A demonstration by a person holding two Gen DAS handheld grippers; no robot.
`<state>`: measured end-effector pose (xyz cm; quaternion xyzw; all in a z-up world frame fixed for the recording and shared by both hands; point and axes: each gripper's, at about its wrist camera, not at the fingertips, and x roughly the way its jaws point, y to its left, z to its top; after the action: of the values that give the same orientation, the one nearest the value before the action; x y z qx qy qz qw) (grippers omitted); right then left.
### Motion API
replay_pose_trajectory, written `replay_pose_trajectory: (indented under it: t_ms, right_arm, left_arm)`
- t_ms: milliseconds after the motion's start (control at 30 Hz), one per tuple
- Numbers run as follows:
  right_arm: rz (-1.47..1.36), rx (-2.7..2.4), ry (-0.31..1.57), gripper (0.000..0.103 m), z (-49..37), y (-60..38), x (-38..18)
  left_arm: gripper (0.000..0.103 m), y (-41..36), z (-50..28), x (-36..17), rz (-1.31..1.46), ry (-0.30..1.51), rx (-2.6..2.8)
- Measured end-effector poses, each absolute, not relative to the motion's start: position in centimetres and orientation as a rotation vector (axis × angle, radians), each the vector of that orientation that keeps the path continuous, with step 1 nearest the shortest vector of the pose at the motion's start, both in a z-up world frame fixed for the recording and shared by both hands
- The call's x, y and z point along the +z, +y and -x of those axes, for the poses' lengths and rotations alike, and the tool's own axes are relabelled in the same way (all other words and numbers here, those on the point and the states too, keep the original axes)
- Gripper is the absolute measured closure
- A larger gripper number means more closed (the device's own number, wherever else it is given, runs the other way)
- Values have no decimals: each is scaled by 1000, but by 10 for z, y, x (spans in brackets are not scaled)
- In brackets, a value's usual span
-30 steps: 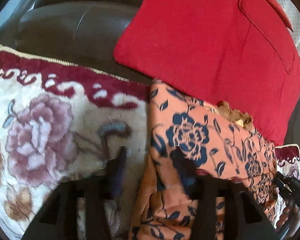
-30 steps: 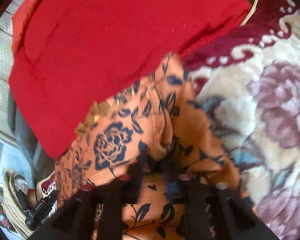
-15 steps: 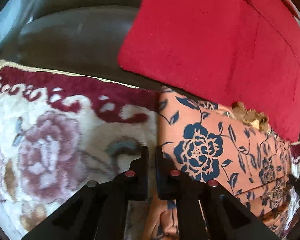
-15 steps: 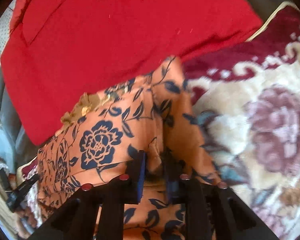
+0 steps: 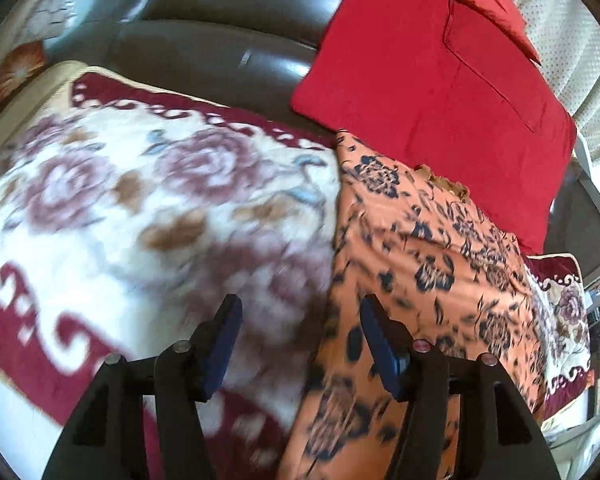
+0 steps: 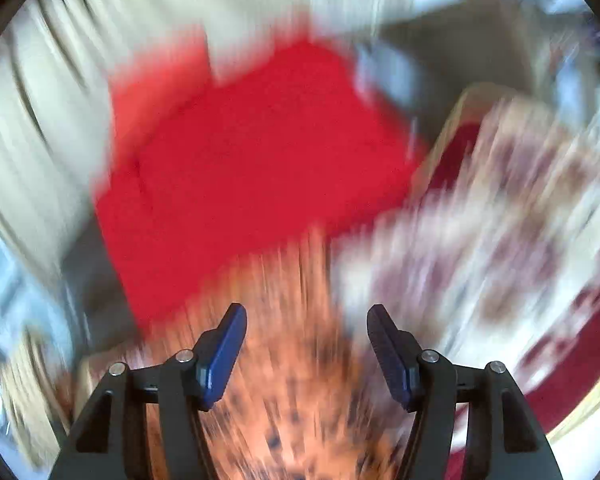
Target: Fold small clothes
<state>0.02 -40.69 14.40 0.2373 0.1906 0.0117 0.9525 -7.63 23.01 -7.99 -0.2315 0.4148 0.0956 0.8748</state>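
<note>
Left gripper (image 5: pixel 300 328) with blue flat pads, jaws opening, nothing between them, above soft orange garment (image 5: pixel 428 264) with dark floral print, lying flat with straight folded edge on plush floral blanket (image 5: pixel 148 208). Right gripper (image 6: pixel 306 334) jaws opening too, empty, over same orange cloth, view heavily blurred. Smooth red rectangular cushion (image 5: pixel 432 80) just behind garment, against glossy dark sofa (image 5: pixel 204 52).
</note>
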Motion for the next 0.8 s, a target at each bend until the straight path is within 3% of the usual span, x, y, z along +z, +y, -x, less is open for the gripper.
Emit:
replay_pose_trajectory:
  t_ms: [67,133,233,433,533,633,700,800]
  right_arm:
    - [-429,-31,331,22,21,-408,171]
    - [-356,55,434,22,19,-384,164]
    - [-260,167,646,22,9,-338,101]
    - [-425,143,987,25,0,-350,-33]
    - [-413,106,1081,26,6,-372,-63]
    - [-446,151,1143,42,14,-382,-80]
    - [-453,166,1175,59,19,-380,-85]
    - [-445,191,1182,60,27,-377,-86]
  left_arm:
    - [37,226,92,-84,475,860,206]
    - [37,223,98,-88,491,880,198]
    - [37,212,104,-94,524,901,163]
    - [37,186,124,-101,454,970,121]
    - [37,180,132,-108,434,988,131]
    - [37,176,134,-113,435,1004,138]
    - [37,172,137,-112,419,1007,133]
    - [37,168,149,-105,407,981,133]
